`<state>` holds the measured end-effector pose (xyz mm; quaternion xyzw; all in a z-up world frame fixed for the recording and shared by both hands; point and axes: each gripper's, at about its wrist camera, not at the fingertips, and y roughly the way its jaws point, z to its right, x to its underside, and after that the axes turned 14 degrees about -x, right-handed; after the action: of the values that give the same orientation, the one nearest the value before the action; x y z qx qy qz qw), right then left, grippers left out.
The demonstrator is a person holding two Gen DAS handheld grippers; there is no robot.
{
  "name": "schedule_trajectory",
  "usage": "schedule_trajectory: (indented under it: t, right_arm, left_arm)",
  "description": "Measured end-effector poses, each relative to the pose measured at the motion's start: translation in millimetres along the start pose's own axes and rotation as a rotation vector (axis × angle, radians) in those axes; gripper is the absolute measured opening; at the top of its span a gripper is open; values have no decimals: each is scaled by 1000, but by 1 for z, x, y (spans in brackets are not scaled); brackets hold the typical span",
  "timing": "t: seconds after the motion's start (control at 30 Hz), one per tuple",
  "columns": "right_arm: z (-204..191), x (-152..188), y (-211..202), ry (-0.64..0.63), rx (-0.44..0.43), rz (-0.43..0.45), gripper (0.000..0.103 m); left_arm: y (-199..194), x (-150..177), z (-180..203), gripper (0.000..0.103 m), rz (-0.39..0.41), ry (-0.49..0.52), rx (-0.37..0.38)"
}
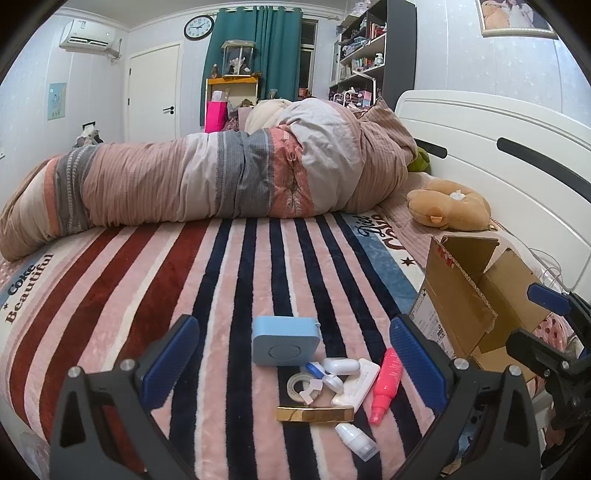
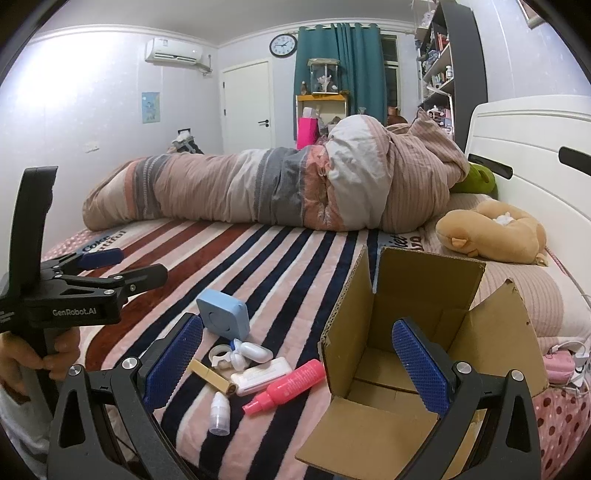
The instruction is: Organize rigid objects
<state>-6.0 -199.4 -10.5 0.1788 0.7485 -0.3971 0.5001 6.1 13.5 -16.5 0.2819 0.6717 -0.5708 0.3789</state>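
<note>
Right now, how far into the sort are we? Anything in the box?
Not started, by the look of it. Done: nothing; the cardboard box shows only bare floor. In hand: nothing; left gripper and right gripper are both open. Left: the whole pile on the blanket, including the blue square device, pink bottle, gold bar and small white bottle.

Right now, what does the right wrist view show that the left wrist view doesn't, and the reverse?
Right wrist only: the box's bare inside floor, and the person's hand gripping the left claw's handle. Left wrist only: a framed picture on the wall. Both share the blue square device, pink bottle, gold bar, white dropper bottle and striped blanket; both claws open.
</note>
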Motion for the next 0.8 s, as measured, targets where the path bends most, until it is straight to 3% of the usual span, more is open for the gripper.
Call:
schedule_trajectory:
  t: [0.37,0.53,0.63,0.73,0.8]
  right_arm:
    - [-1,1,-1,-1,0,-1,103]
    - [0,1,-1,-1,3,-6,103]
    - [-1,2,-1,-8,10,-11,94]
    - [-10,2,-1,-35,6,-16,92]
    - [-20,3,2,-69,-10,-31,82]
  left_arm:
    - [0,0,0,103,0,1,2]
    - [-2,1,-3,103,8,-14,46]
    - [-3,4,-7,103,17,-8,49]
    - [1,6,-17,103,16,-4,57]
    - [8,10,-25,103,9,7,46]
